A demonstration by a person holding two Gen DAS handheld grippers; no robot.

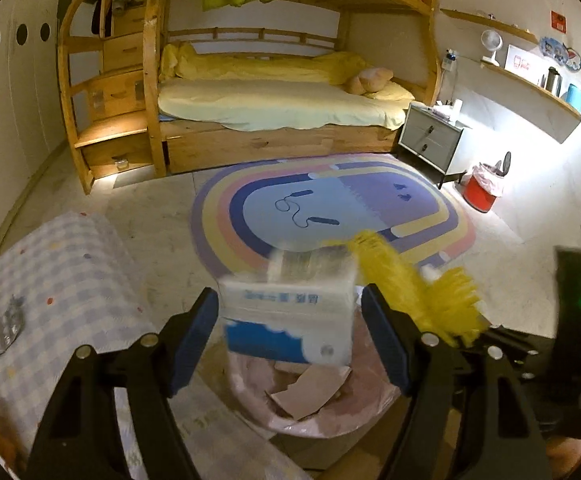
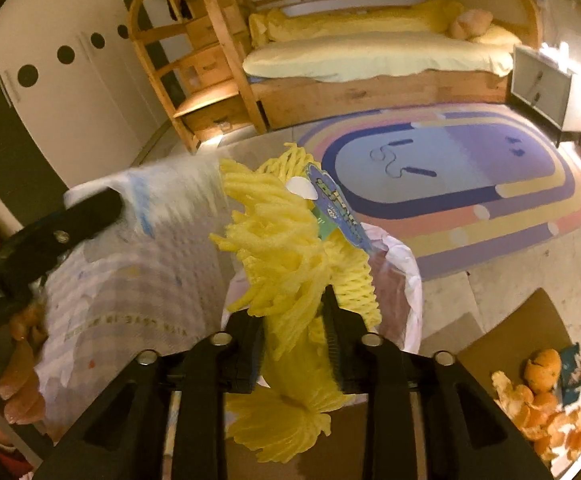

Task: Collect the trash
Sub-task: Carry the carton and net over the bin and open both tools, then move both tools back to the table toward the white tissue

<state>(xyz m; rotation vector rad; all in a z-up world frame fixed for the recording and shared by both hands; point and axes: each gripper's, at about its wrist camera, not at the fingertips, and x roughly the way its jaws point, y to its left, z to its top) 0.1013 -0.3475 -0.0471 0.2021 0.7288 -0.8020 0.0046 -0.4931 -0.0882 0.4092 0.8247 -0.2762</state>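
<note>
left gripper (image 1: pixel 290 332) jaws wide, white-and-blue cardboard box (image 1: pixel 288 320) loose between them over the pink-lined bin (image 1: pixel 314 412). right gripper (image 2: pixel 296 344) pinches yellow foam fruit net (image 2: pixel 286 264).

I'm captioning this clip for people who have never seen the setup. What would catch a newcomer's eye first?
The yellow foam net bunched between the right hand-held gripper's fingers, right above the pink-lined bin. Beside it, a blue-and-white box, blurred, sits between the left hand-held gripper's fingers over that bin. Behind lie the rainbow rug and wooden bunk bed.
</note>
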